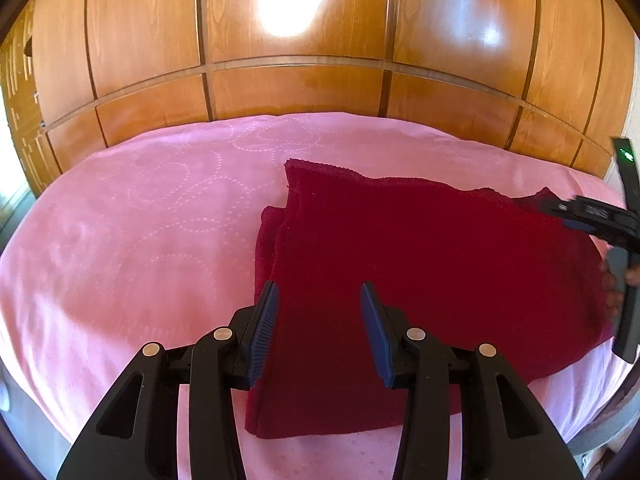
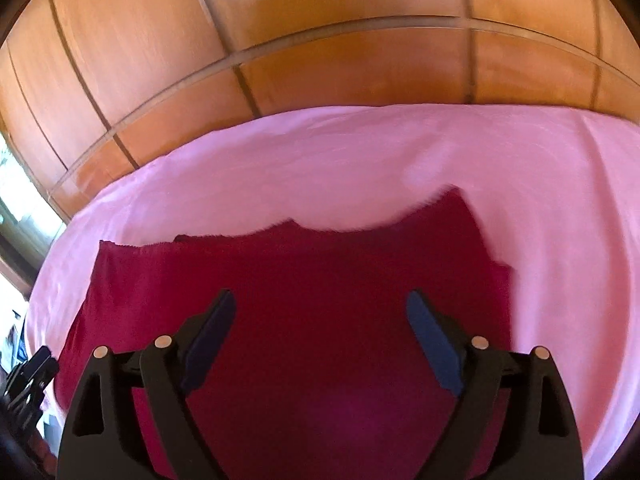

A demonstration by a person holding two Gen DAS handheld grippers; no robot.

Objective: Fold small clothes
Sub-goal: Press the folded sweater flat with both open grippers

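A dark red garment [image 1: 420,264] lies folded in layers on the pink bedspread [image 1: 140,220]. My left gripper [image 1: 319,292] is open and empty, its jaws spread above the garment's near left part. The right gripper [image 1: 592,220] shows at the right edge of the left wrist view, over the garment's right side. In the right wrist view the right gripper [image 2: 320,300] is open wide and empty, just above the red garment [image 2: 320,280]. The left gripper [image 2: 28,376] shows at the lower left edge there.
A glossy wooden wardrobe [image 1: 300,60] runs along the far side of the bed. The pink bedspread [image 2: 320,168] stretches to the left of and behind the garment. A bright window [image 2: 12,208] is at the far left.
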